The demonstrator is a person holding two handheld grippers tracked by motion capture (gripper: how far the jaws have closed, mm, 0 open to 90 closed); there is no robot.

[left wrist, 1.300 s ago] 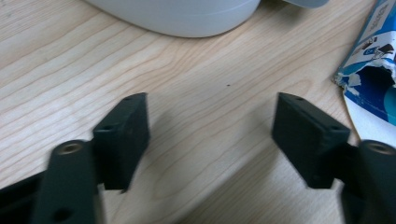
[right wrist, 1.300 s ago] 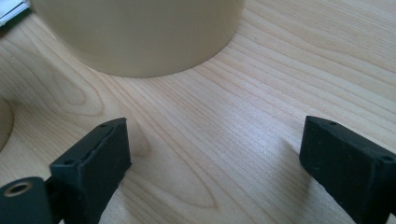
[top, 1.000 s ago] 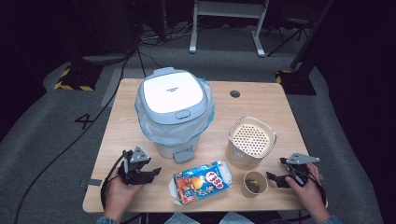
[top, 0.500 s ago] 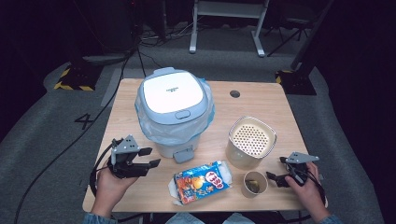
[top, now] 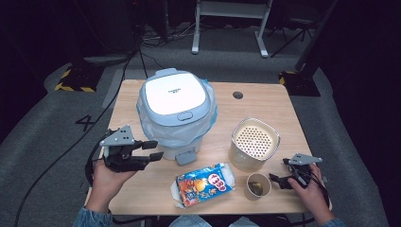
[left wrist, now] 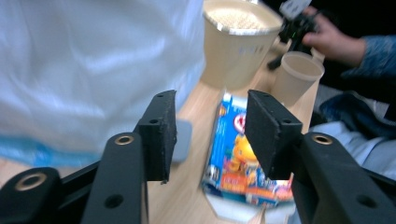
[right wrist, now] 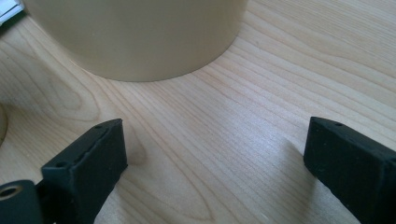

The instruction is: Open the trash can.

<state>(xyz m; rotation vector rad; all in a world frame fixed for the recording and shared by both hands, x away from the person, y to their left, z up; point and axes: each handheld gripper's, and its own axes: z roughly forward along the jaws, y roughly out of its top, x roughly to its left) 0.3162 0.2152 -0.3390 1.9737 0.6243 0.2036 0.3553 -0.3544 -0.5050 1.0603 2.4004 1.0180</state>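
A white-lidded bin with a pale plastic liner stands at the table's middle left. A blue and orange snack packet lies near the front edge. Right of it are a paper cup and a beige tub with a perforated lid. My left gripper hovers beside the bin's lower left and points right. Its jaws have just been closing but are open, with nothing between them. My right gripper rests low by the cup. Its jaws have just been opening and stand wide over bare wood.
The bin's grey pedal juts toward the packet. The tub's base sits close ahead of the right jaws. A round cable hole marks the far side of the wooden table. Dark floor with cables surrounds the table.
My left gripper has lifted off the table and shifted left, beside the bin, with its jaws narrower. The right hand has stayed by the cup.
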